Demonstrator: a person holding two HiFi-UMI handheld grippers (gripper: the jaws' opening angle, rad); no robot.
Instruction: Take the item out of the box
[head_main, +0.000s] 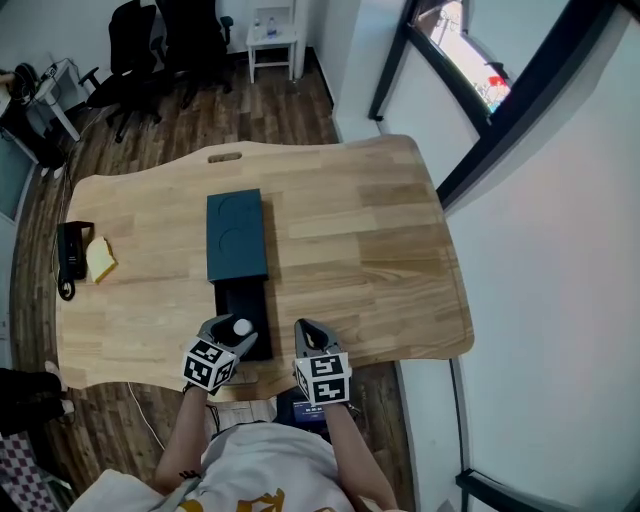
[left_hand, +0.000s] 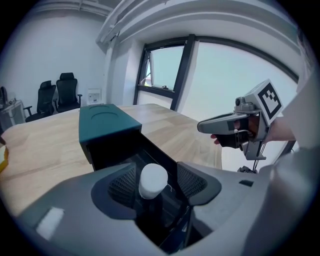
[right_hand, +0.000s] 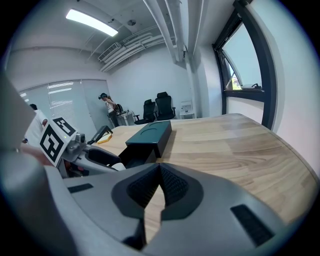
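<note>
Closest to the lens, the person's pale shirt (head_main: 262, 468) is seen at 6 o'clock of the head view, with both arms stretched over the near edge of the desk (head_main: 380, 250); at the desk's 9 o'clock edge a black device (head_main: 72, 257) and a yellow pad (head_main: 100, 259) are laid side by side, well apart from the work; next, the left hand-held gripper (head_main: 232, 336) is held with its jaws spread wide, and the item (left_hand: 152, 180) is found upright between them, with no pad pressed against it; only its rounded white cap (head_main: 242, 327) is plainly shown, the dark body below being lost in shadow; it is stood at the near end of the black drawer (head_main: 240, 300), which is drawn out toward 6 o'clock from the teal sleeve (head_main: 237, 236) of the box; at 3 o'clock of the drawer, the right hand-held gripper (right_hand: 159, 174) is held over bare wood with its jaws pressed together on nothing.

The item is judged small, light and stiff, likely a capped bottle; its material cannot be told, so fragility should be allowed for; the cap looks smooth and domed, and a pinch there could slip or pull it loose; a hold just under the cap, on the neck or shoulder, is judged safer, with a straight upward lift so that the drawer walls are cleared.
</note>
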